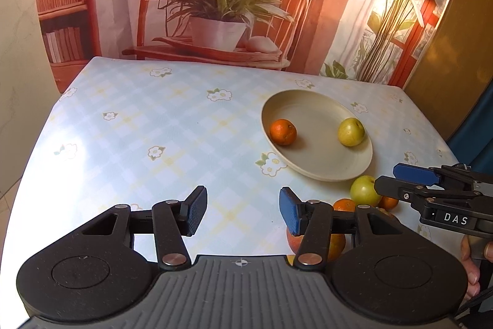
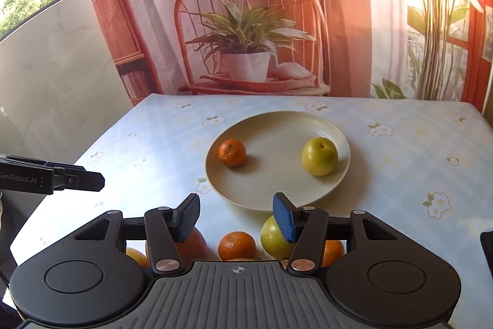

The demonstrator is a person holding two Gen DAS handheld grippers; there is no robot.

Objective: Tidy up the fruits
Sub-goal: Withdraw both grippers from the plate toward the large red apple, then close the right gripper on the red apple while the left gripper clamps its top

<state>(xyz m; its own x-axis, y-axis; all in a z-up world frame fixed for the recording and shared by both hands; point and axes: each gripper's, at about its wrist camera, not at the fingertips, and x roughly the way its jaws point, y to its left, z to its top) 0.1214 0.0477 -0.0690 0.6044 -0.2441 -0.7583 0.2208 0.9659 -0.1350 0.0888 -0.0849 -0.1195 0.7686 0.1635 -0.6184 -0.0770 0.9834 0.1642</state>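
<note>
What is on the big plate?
On the plate sit two fruits, apart from each other: a small orange on the left and a yellow-green apple on the right. Nothing covers them. More fruit lies on the table in front, partly hidden by the gripper.

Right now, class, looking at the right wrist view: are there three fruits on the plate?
No: the plate holds only two fruits, a mandarin and a green apple.

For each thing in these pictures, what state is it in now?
Left gripper: open, empty.
Right gripper: open, empty.
Plate: upright, holding two fruits.
Tangerine: on plate.
Green apple: on plate.
Second green apple: on table, outside plate.
Second tangerine: on table.
</note>
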